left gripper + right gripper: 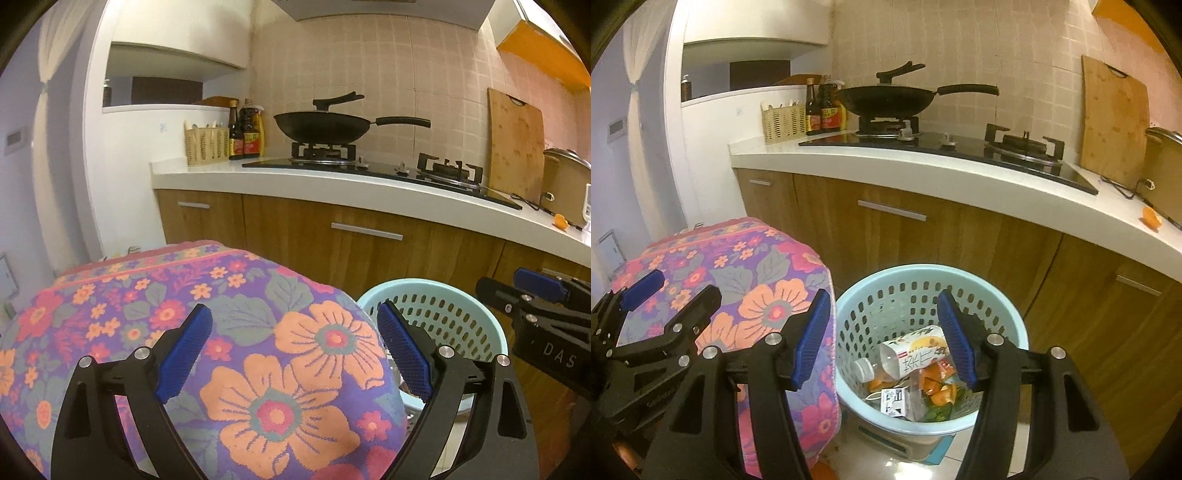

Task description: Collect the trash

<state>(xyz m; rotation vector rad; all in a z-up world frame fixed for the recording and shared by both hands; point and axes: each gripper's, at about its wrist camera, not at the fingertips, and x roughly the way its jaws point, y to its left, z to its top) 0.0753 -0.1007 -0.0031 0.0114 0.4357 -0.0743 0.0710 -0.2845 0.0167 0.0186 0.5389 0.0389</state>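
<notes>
A pale blue perforated basket (pixel 931 268) stands on the floor by the wooden cabinets. Inside it lie a plastic bottle (pixel 908 354), a small carton (pixel 895 400) and orange peels (pixel 942 395). My right gripper (pixel 884 299) hovers above the basket, open, with nothing between its blue pads. Over a floral cloth (pixel 258 332) to the left of the basket (pixel 406 286) is my left gripper (pixel 295 314), wide open and empty. A piece of orange peel (pixel 1151 218) lies on the white counter at the far right.
The counter (pixel 923 166) carries a gas hob with a black wok (pixel 886 98), sauce bottles (pixel 827 107), a utensil holder (pixel 783 122), a leaning cutting board (pixel 1113 122) and a pot (pixel 1165 162). The cloth-covered block (pixel 738 266) stands close against the basket's left side.
</notes>
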